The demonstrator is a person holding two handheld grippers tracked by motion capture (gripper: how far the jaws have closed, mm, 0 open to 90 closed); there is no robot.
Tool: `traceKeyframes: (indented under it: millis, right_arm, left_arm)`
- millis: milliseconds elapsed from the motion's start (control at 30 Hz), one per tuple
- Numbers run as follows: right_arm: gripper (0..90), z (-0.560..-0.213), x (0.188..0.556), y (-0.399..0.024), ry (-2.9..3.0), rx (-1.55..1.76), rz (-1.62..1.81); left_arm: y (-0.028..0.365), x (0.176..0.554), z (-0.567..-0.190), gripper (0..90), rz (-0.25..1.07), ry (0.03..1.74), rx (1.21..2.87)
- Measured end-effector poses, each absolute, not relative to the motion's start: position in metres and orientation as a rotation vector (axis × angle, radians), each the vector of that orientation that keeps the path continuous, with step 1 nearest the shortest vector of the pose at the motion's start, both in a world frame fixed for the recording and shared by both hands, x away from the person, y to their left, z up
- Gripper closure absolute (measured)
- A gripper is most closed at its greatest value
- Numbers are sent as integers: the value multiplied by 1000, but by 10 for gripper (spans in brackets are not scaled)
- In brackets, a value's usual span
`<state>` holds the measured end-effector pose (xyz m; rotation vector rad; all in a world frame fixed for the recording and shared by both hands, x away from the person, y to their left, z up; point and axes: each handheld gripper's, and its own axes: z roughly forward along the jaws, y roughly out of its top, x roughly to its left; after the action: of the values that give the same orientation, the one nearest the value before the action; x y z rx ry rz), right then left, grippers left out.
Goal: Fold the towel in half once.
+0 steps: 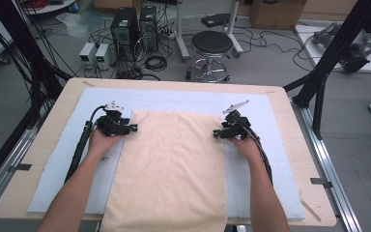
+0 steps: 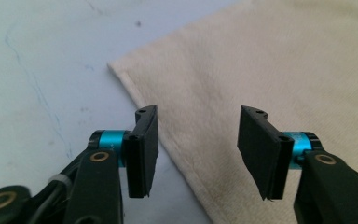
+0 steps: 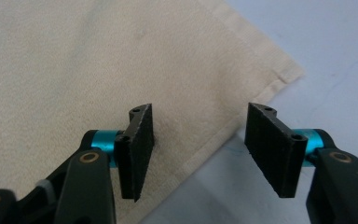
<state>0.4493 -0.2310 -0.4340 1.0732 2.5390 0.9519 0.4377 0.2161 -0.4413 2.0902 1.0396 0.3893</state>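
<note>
A cream towel (image 1: 174, 164) lies flat on a pale blue mat (image 1: 174, 99), and its near end hangs over the table's front edge. My left gripper (image 1: 134, 128) is at the towel's far left corner. In the left gripper view its jaws (image 2: 198, 149) stand apart over the towel's hemmed edge (image 2: 177, 154), one pad over the mat (image 2: 42, 70) and one over the cloth (image 2: 261, 60). My right gripper (image 1: 216, 133) is at the far right corner. In the right gripper view it (image 3: 200, 149) is open astride the towel's edge (image 3: 74, 60), beside the mat (image 3: 331, 46).
The mat covers most of a wooden table (image 1: 294, 145). On the floor beyond the table are a black stool (image 1: 211, 46), computer towers (image 1: 125, 26) and cables. Black frame posts (image 1: 328, 58) stand at the table's right and left.
</note>
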Motion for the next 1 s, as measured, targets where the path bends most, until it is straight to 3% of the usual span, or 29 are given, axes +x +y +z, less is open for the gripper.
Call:
traceKeyframes:
  millis: [67,167,300,633,1000]
  right_arm:
    - [497,-434,450,-231,2530,1091,963]
    - [594,-433,451,-231,2535,1092,977]
    - [816,-433,452,-231,2587,1086,1027]
    - [845,-413,442,-232,2590,1030,1146]
    - [845,-346,389,-239,2526,782,1300]
  left_arm:
    - [216,438,-441,543,400,1057,2082]
    - [216,439,-441,664,399,1066,2061]
    - [215,440,-443,828,343,1076,2026]
    - [227,428,-414,849,343,1003,1955]
    - [242,374,-354,848,434,803,1916]
